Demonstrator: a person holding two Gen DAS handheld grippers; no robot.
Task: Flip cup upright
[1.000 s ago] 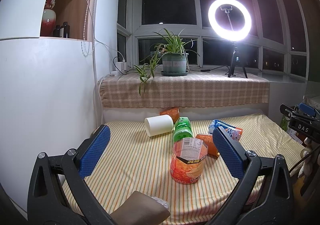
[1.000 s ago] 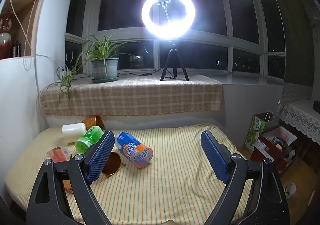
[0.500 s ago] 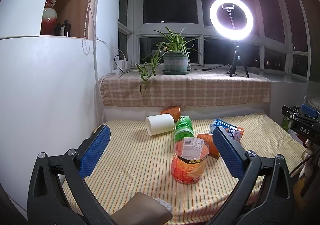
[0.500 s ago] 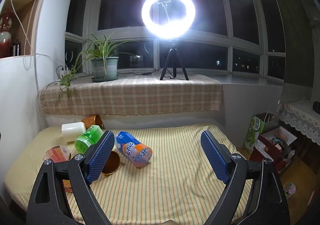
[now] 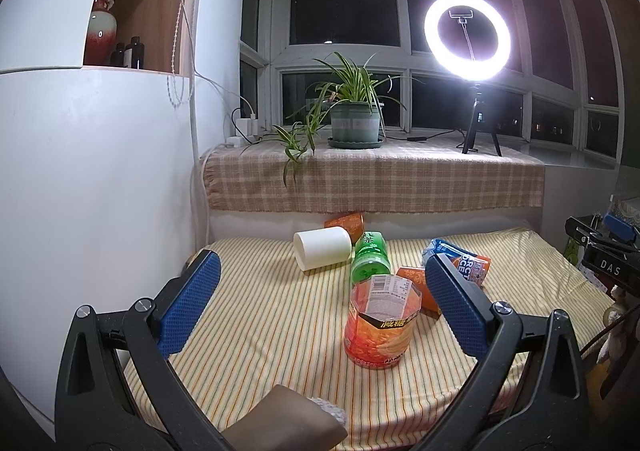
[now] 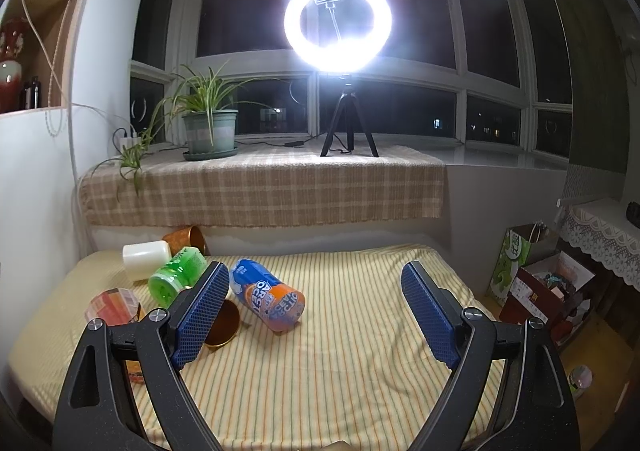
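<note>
- The left gripper (image 5: 320, 301), seen at lower centre of the left wrist view, hangs spread wide above a yellow striped cloth (image 5: 280, 315), its blue pads (image 5: 188, 303) holding nothing.
- Between those pads, lower centre-right, an orange cup (image 5: 380, 325) stands upright with its open mouth up, a printed label on its inner wall.
- Just behind it a green cup (image 5: 370, 261) lies on its side; a white cup (image 5: 322, 249) lies on its side to the upper left of it, near the back edge of the cloth.
- A blue-and-orange cup (image 5: 460, 261) lies tipped at right of centre, partly hidden by the right-hand pad.
- A copper-coloured cup (image 6: 222, 321) lies on its side in the right wrist view, lower left, its mouth facing the camera, partly behind a blue pad.
- The right gripper (image 6: 316, 311) is likewise spread and empty, low in the frame over bare striped cloth.
- A lit ring light (image 6: 338, 29) on a tripod glows at upper centre, on a checked cloth along the windowsill, beside a potted plant (image 6: 210, 123) at left.
</note>
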